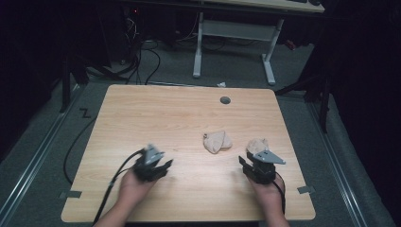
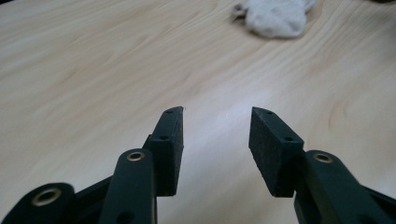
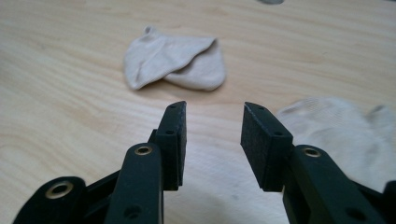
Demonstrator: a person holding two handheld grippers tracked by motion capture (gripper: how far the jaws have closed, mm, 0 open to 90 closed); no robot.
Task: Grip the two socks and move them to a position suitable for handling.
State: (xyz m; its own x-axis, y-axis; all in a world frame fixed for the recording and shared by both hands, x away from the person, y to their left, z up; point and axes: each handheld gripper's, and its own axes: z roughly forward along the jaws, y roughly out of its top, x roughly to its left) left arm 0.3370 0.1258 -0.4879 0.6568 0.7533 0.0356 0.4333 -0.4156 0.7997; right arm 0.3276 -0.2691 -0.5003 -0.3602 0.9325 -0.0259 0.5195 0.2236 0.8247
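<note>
Hovering over the near half of the table (image 1: 142, 113), both grippers are waiting with jaws apart and nothing between them.

The right gripper (image 1: 249, 163) is sitting much nearer the work: the crumpled sock (image 1: 257, 145) is lying just beyond its tips and slightly to its right, seen in the right gripper view as a pale mound (image 3: 341, 130) beside the right-hand jaw. The folded sock (image 1: 217, 141) is resting farther in, ahead and to the left of that gripper, its long axis running roughly across the table (image 3: 175, 63). The left gripper (image 1: 158, 166) is staying well apart from both socks, with the folded one far off toward its upper right (image 2: 275, 16). Judging by this, the right hand is the one placed to reach first, with a small shift to its right.
</note>
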